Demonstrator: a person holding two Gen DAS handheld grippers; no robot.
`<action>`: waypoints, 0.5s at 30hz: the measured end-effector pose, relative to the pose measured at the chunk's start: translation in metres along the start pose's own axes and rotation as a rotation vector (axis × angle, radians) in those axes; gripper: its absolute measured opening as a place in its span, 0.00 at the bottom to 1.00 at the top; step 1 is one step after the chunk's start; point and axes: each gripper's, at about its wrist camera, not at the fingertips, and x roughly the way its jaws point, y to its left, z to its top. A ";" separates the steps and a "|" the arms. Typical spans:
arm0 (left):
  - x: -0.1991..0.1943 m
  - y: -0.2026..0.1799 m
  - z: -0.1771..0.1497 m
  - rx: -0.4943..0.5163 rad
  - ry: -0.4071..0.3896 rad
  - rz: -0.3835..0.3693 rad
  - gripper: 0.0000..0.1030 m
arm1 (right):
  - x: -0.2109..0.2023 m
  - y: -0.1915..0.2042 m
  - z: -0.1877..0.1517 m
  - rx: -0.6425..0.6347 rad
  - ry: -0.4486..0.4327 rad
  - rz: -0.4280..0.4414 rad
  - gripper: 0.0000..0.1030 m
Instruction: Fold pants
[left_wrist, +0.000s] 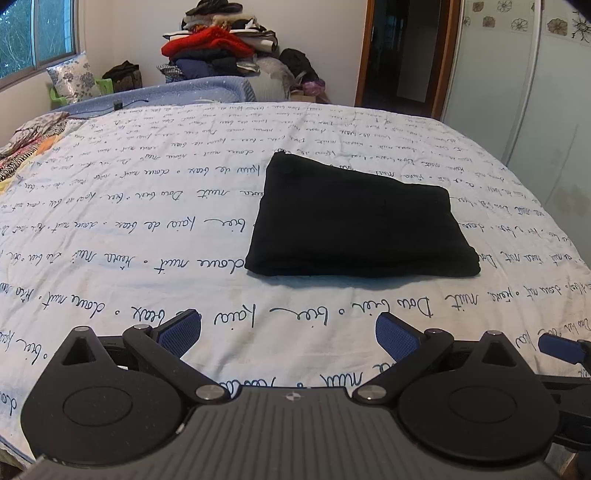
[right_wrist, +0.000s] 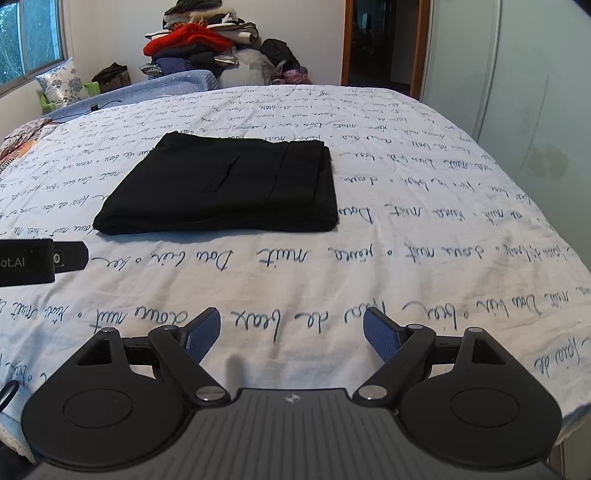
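Note:
The black pants (left_wrist: 354, 221) lie folded into a compact rectangle on the bed, flat and neat. They also show in the right wrist view (right_wrist: 229, 188), with a pocket slit on top. My left gripper (left_wrist: 288, 332) is open and empty, held back from the pants near the bed's front edge. My right gripper (right_wrist: 291, 332) is open and empty, also back from the pants. The right gripper's blue finger shows at the right edge of the left wrist view (left_wrist: 561, 349). The left gripper's body shows at the left edge of the right wrist view (right_wrist: 37, 260).
The bed has a white sheet with handwriting print (left_wrist: 147, 221). A heap of clothes (left_wrist: 218, 44) stands behind the bed's far end. Patterned fabric (left_wrist: 26, 147) lies at the left edge. A wardrobe (left_wrist: 517, 92) stands to the right.

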 end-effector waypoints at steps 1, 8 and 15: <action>0.002 0.000 0.002 0.002 0.001 0.000 0.99 | 0.001 0.000 0.003 -0.001 -0.001 0.001 0.83; 0.016 -0.006 0.012 0.028 0.008 0.017 0.99 | 0.018 -0.002 0.020 0.008 0.019 0.017 0.83; 0.031 -0.002 0.018 0.015 0.038 0.020 0.99 | 0.037 0.002 0.031 -0.006 0.050 0.029 0.83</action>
